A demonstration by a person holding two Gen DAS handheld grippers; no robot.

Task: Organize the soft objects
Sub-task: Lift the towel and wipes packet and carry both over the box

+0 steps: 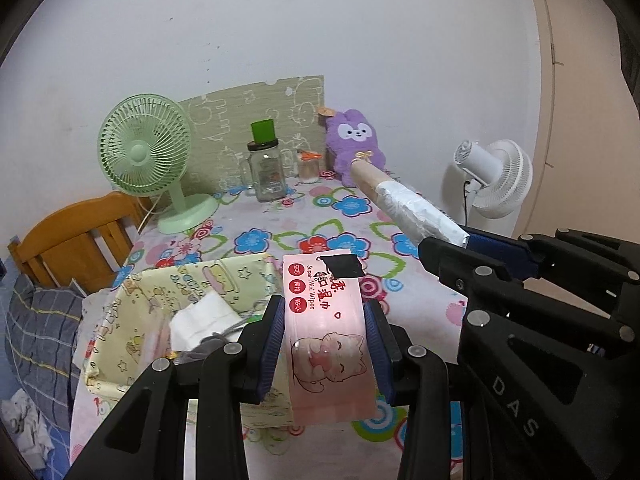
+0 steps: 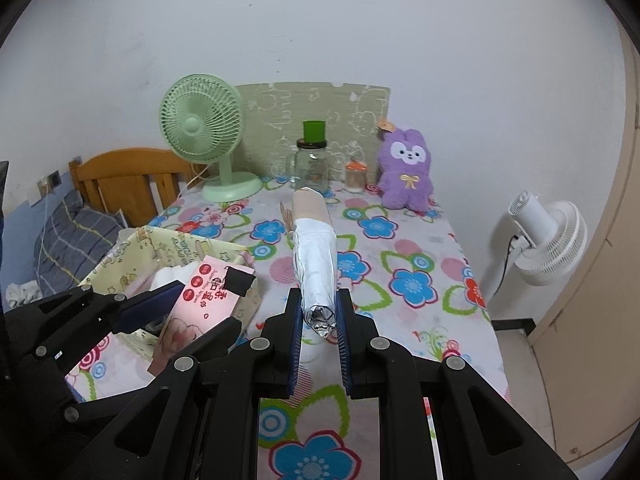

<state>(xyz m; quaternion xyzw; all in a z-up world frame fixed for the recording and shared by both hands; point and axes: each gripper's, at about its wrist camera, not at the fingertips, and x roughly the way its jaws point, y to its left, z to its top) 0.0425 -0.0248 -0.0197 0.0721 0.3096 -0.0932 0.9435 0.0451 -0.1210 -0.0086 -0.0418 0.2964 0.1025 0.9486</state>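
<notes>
My left gripper (image 1: 325,320) is shut on a pink pack of mini wipes (image 1: 328,332), held above the table beside a yellow patterned box (image 1: 132,308). In the right wrist view the same pack (image 2: 200,304) hangs over the box's (image 2: 168,246) near right corner. My right gripper (image 2: 319,312) is shut on the foil-wrapped end of a cardboard tube (image 2: 314,256), which points toward the back of the table. The left wrist view shows that tube (image 1: 404,202) slanting toward a purple plush rabbit (image 1: 354,144). White tissue (image 1: 204,316) lies in the box.
A floral tablecloth (image 2: 400,256) covers the table. At the back stand a green fan (image 2: 204,136), a glass jar with a green cap (image 2: 311,160), a small orange-lidded jar (image 2: 356,176) and the purple plush rabbit (image 2: 408,168). A white fan (image 2: 548,240) stands right; a wooden headboard (image 2: 128,176) left.
</notes>
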